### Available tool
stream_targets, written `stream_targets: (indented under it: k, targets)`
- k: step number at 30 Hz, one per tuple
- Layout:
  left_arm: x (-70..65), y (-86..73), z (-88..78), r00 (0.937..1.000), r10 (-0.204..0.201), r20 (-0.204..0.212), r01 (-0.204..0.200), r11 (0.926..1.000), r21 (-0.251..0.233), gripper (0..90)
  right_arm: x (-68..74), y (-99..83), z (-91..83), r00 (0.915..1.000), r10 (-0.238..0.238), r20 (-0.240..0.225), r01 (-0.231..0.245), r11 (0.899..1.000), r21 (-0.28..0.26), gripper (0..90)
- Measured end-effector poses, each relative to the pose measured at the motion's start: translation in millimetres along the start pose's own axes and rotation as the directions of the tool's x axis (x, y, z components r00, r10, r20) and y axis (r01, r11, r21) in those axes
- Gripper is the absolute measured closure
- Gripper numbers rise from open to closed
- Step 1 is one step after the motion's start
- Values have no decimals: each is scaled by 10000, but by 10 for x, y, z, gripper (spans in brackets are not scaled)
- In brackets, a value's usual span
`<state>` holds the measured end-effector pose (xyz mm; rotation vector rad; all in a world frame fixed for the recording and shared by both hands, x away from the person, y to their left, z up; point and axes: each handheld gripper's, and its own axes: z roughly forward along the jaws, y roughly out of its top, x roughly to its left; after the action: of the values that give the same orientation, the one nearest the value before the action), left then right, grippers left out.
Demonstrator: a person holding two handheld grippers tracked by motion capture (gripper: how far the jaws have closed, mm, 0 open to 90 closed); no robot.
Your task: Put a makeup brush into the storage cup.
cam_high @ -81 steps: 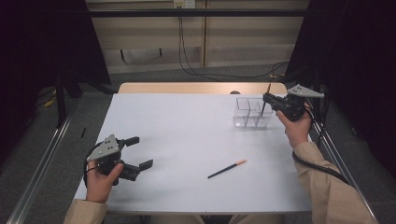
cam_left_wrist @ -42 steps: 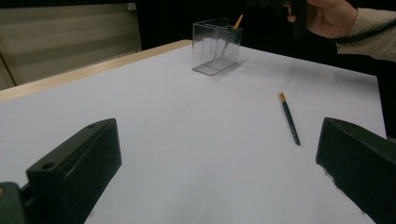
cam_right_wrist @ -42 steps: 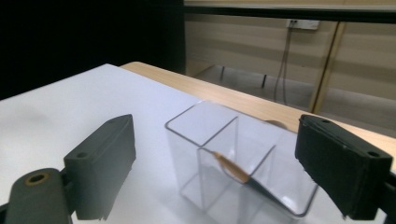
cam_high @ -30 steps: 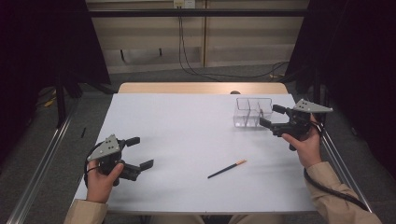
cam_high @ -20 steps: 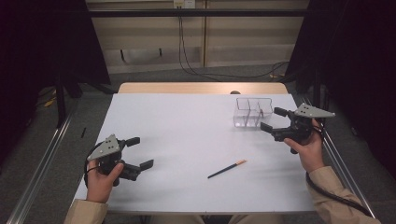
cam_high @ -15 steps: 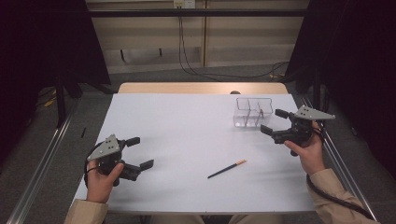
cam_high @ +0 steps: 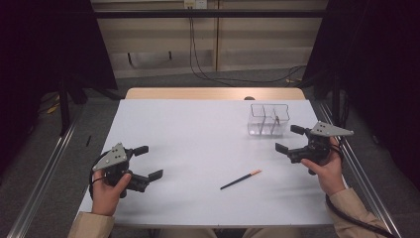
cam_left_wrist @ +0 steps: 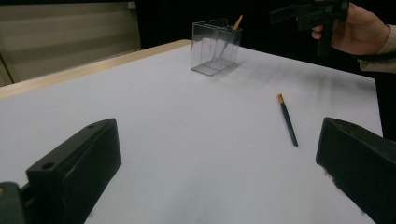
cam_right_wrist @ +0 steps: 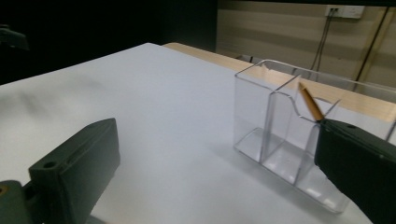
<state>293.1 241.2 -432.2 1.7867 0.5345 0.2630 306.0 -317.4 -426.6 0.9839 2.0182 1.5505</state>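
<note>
My left gripper (cam_high: 144,162) rests low at the table's (cam_high: 198,129) near-left corner, jaws wide and empty. To its right, the loose pencil (cam_high: 240,179) lies flat near the front edge, orange end pointing up and right. Farther right, my right gripper (cam_high: 289,139) hovers with its jaws, just opened, wide and holding nothing, just in front of the clear organizer (cam_high: 268,119), where another pencil (cam_right_wrist: 310,102) leans. I judge my right hand nearer to the loose pencil, which lies below-left of it.
</note>
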Motion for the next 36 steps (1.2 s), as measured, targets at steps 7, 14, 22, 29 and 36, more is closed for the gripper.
stream_targets:
  k: [7, 14, 22, 29, 36]
  targets:
    - [-2, -1, -2, 10000, 1, -10, -1, 10000, -1, 1, 96, -59, -25, 9999, 1, -121, 0, 9999, 124, 0]
    - [-1, -5, -3, 10000, 15, -41, -15, 10000, -6, 0, 165, -126, -73, 9998, 84, -168, -81, 9998, 164, 0]
    - [5, -9, -5, 10000, 33, -36, -33, 10000, 36, 1, 232, -159, -137, 9998, 75, -190, -73, 9999, 83, 0]
    - [4, -7, -2, 10000, 75, -16, -75, 10000, 52, 1, 280, -197, -165, 9998, 38, -194, -35, 9999, 150, 0]
    - [19, -8, -6, 9999, 102, -37, -102, 9999, 37, 1, 326, -209, -191, 9997, -2, -239, 5, 9999, 126, 0]
